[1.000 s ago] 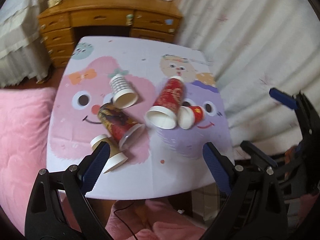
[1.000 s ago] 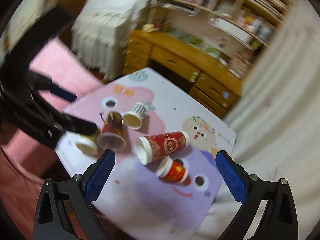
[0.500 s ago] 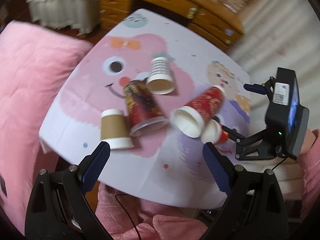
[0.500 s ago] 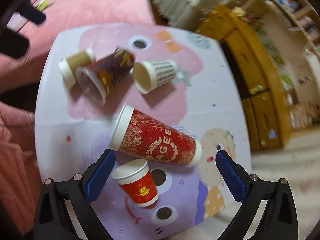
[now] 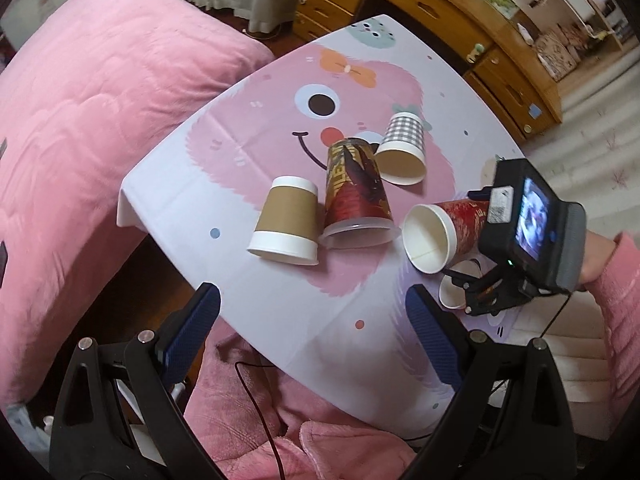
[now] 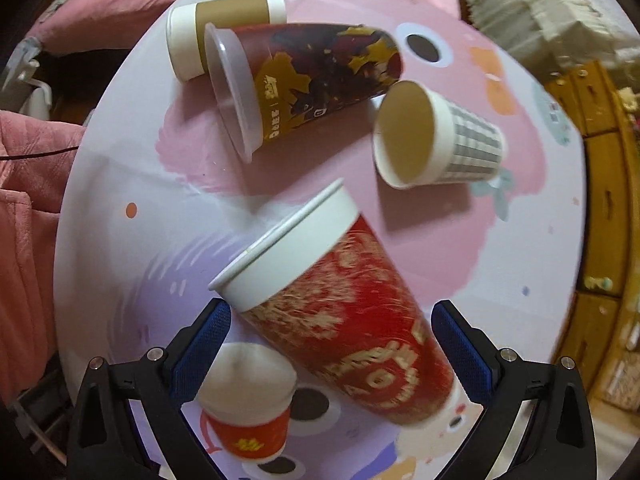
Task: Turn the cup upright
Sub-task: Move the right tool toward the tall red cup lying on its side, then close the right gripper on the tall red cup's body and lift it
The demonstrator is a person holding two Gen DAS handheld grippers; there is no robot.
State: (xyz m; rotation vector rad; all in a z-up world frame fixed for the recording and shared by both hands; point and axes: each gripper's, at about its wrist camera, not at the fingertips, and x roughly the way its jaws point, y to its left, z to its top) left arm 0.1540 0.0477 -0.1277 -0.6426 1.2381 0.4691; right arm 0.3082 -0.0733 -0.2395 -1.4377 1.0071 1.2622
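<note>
The left gripper (image 5: 312,316) has its blue-padded fingers (image 5: 192,330) spread wide, holding and touching nothing; it hangs over the near edge of the table (image 5: 248,276). Taking the red cup (image 5: 444,232) as the landmark: it lies on its side well ahead of those fingers and to their right, its open white mouth turned toward them. Left of it stands a brown cup (image 5: 290,220), mouth down, and between the two lies a dark printed cup (image 5: 356,196) on its side, touching the brown one. Behind the red cup, farther from the camera, a checked cup (image 5: 402,148) lies on its side. A pink bed (image 5: 80,120) flanks the table's left.

The right gripper (image 6: 332,336) is also wide open — neither finger (image 6: 202,344) touches anything I can make out. The red cup (image 6: 344,320) lies tilted between the fingers, its white rim pointing away from them and its body filling most of the gap.

Only the right wrist view shows the small red cup (image 6: 248,412) clearly, just left of the red cup and under the left finger; in the left wrist view the right gripper (image 5: 480,292) with its camera hides most of it. Only the left wrist view shows the person's pink sleeve (image 5: 616,280).
</note>
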